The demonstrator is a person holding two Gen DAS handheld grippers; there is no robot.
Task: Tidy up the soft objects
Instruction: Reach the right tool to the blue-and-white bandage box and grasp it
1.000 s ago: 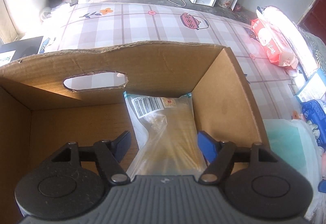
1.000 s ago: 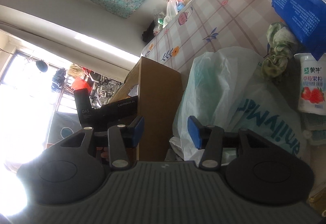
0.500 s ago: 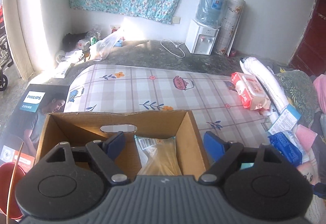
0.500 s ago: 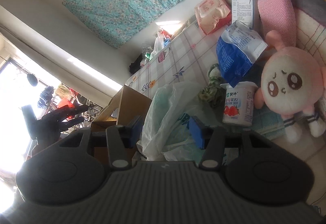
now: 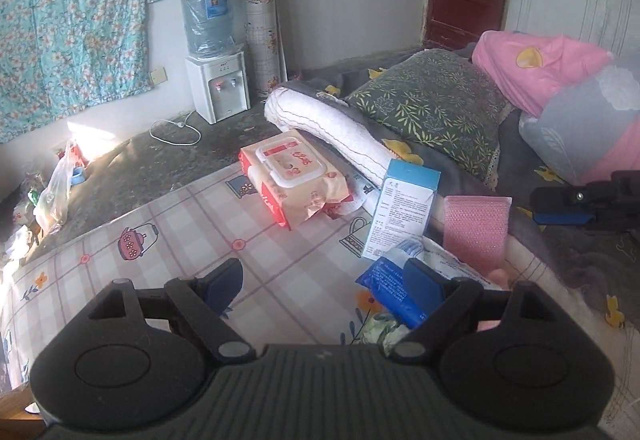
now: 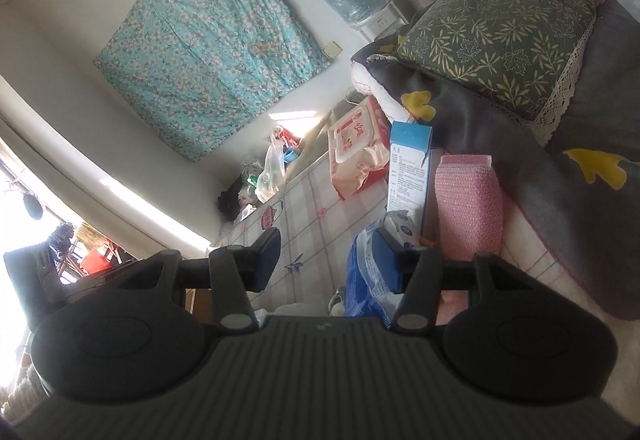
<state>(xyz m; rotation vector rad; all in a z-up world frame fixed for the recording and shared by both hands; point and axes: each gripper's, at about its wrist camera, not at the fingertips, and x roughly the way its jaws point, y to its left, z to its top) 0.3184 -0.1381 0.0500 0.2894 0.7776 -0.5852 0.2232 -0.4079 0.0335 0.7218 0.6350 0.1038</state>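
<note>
Your left gripper (image 5: 322, 278) has just been opening its jaws; they stand wide with nothing between them, only the checked floral mat (image 5: 192, 240) below. Just past its right finger, at about 2 o'clock, lies the crinkled blue-and-white plastic pouch (image 5: 384, 282), flat on the mat, its near end hidden by that finger. No pad touches it.

Your right gripper (image 6: 326, 260) holds its jaws about half apart, and they grip nothing. In its view the same blue pouch (image 6: 366, 280) sits under and beside the right finger, at 1 o'clock; whether the finger touches it you cannot tell.

Farther out at 1 o'clock stands the upright white-and-blue cardboard carton (image 5: 404, 212), and just to its right the pink bubble-wrap pouch (image 5: 476, 228) leans against the bedding. At 12 o'clock, 2 stacked red-and-cream wet-wipe packs (image 5: 296, 176) rest on the mat's far edge.

Beyond them lie the rolled white towel (image 5: 332, 124), the dark green leaf-print pillow (image 5: 432, 100) and the pink quilt (image 5: 552, 72). At the far wall, at 11 o'clock, stands the white water dispenser (image 5: 216, 88).
</note>
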